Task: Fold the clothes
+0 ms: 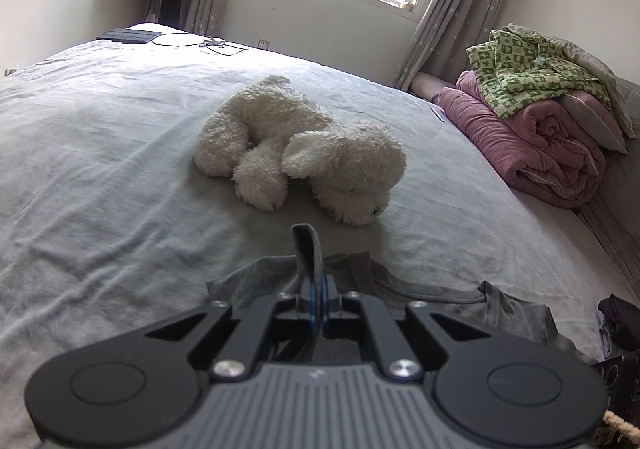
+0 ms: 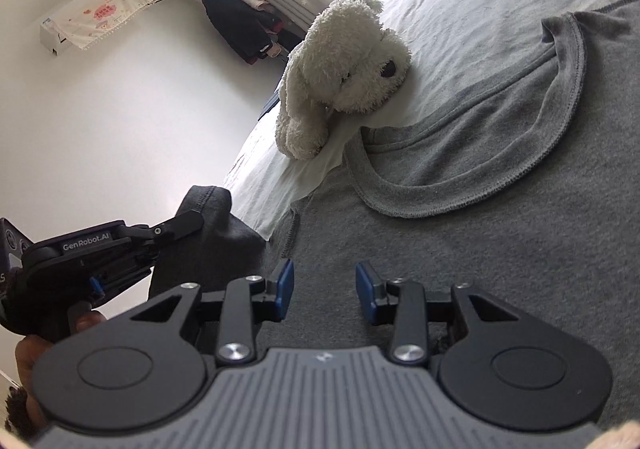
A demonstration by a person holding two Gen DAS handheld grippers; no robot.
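A grey T-shirt (image 2: 500, 233) lies spread on the bed, its neckline (image 2: 460, 185) toward the plush dog. In the left wrist view my left gripper (image 1: 316, 289) is shut on a fold of the grey T-shirt (image 1: 306, 249), which sticks up between the pads, lifted off the bed. From the right wrist view the left gripper (image 2: 188, 223) shows at the left, holding up that dark grey sleeve (image 2: 216, 233). My right gripper (image 2: 324, 285) hovers just over the shirt's body with blue pads (image 2: 285, 281) apart and nothing between them.
A white plush dog (image 1: 304, 153) lies on the grey bedsheet (image 1: 100, 169) just beyond the shirt. Folded pink and green quilts (image 1: 540, 121) are stacked at the bed's right side. A dark tablet (image 1: 128, 35) and cable lie at the far corner. A person's hand (image 2: 28, 361) grips the left tool.
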